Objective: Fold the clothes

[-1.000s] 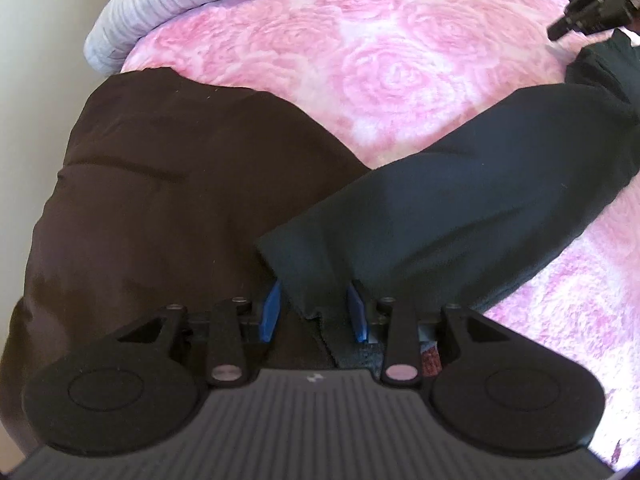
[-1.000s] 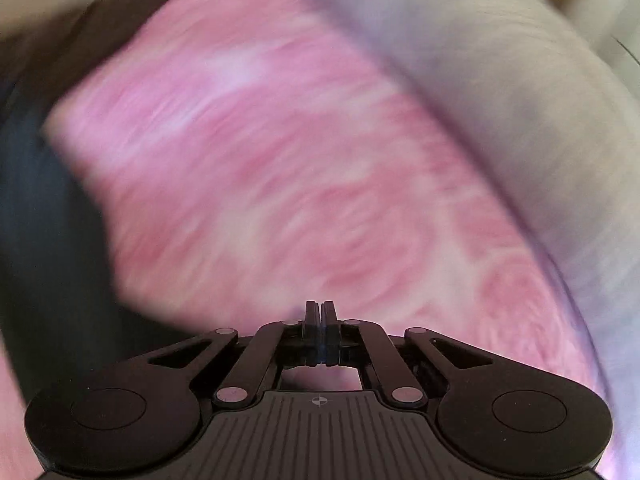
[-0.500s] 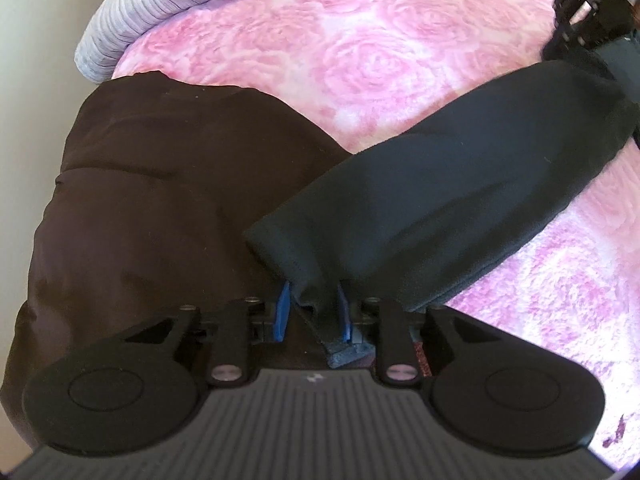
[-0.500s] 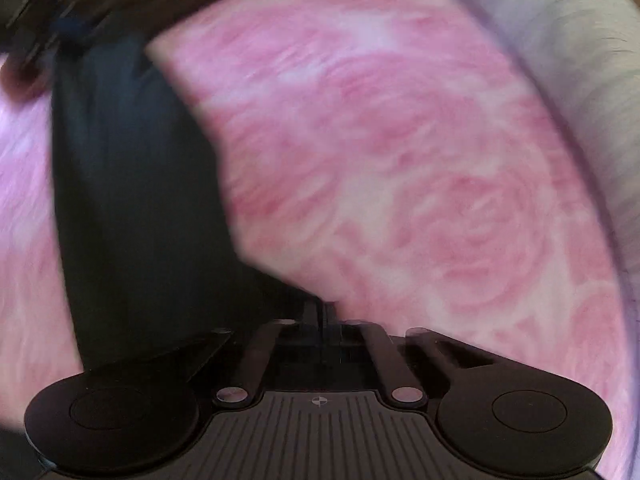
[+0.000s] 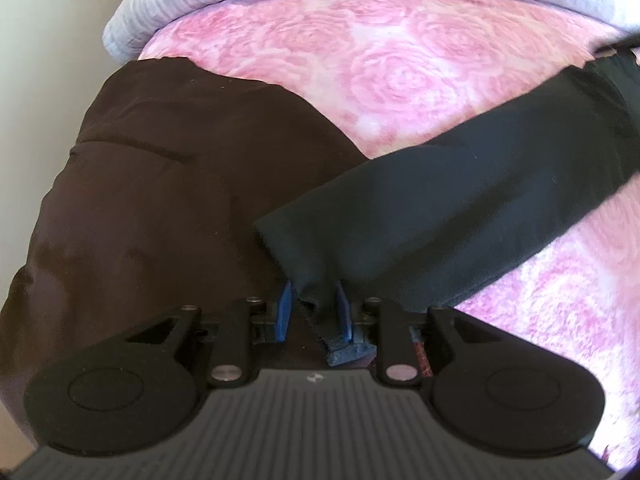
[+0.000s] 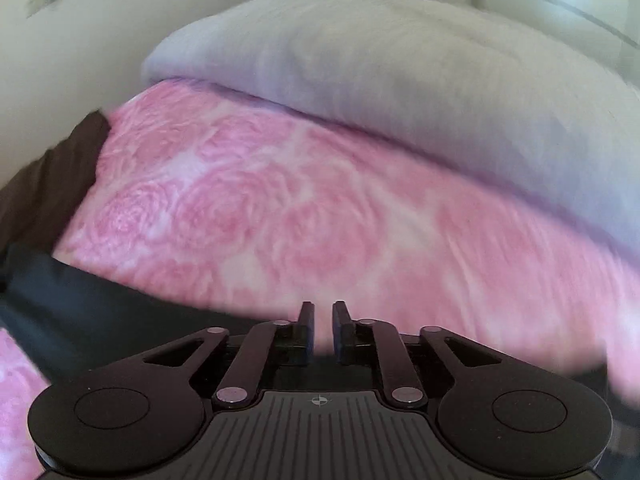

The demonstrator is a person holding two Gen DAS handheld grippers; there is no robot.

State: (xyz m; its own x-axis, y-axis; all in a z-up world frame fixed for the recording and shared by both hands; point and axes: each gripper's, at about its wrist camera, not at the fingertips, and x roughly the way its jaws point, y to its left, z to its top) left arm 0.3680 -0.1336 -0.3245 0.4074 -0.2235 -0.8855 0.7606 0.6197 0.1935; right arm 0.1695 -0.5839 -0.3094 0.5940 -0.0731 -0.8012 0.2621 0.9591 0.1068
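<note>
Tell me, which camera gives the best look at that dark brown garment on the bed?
The left wrist view. There the brown garment spreads wide over the pink bedspread, folds visible, with the black garment overlapping its right edge. The right wrist view catches only a blurred sliver of it at the far left.

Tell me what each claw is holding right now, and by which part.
Left claw has the end edge of the black garment between its pads, which stand apart. Right claw is open, holding nothing.
</note>
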